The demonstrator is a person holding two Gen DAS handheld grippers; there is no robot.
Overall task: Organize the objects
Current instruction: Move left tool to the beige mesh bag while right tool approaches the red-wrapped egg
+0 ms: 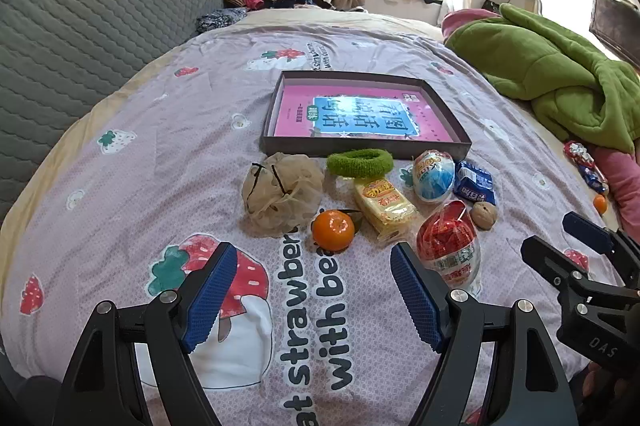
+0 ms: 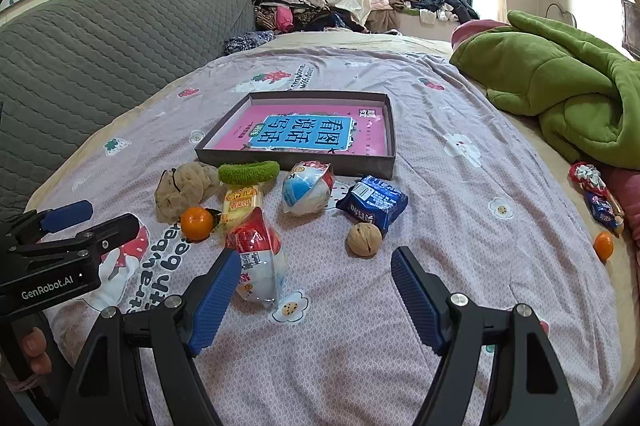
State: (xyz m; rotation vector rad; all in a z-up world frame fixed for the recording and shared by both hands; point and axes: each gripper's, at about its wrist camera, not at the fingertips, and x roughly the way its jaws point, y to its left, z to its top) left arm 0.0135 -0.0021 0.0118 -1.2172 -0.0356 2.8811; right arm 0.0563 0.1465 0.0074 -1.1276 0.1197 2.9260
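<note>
A shallow dark box (image 1: 365, 149) (image 2: 298, 160) holding a pink book lies on the bedspread. In front of it lie a beige mesh pouf (image 1: 282, 195) (image 2: 184, 192), a green hair tie (image 1: 360, 162) (image 2: 248, 171), a yellow snack pack (image 1: 386, 206) (image 2: 239, 202), a tangerine (image 1: 333, 230) (image 2: 197, 223), a red-and-white snack bag (image 1: 450, 246) (image 2: 258, 262), a blue-and-white egg pack (image 1: 434, 176) (image 2: 307, 192), a blue wrapper (image 1: 475, 182) (image 2: 374, 201) and a walnut (image 1: 484, 215) (image 2: 364, 239). My left gripper (image 1: 314, 260) is open just short of the tangerine. My right gripper (image 2: 316, 264) is open, with the walnut just beyond its fingertips.
A green blanket (image 1: 560, 74) (image 2: 560, 78) is heaped at the right. A second tangerine (image 2: 603, 246) and candy wrappers (image 2: 596, 194) lie by the bed's right edge. A grey quilted headboard (image 1: 80, 38) stands at the left, with piled clothes (image 2: 296, 6) behind.
</note>
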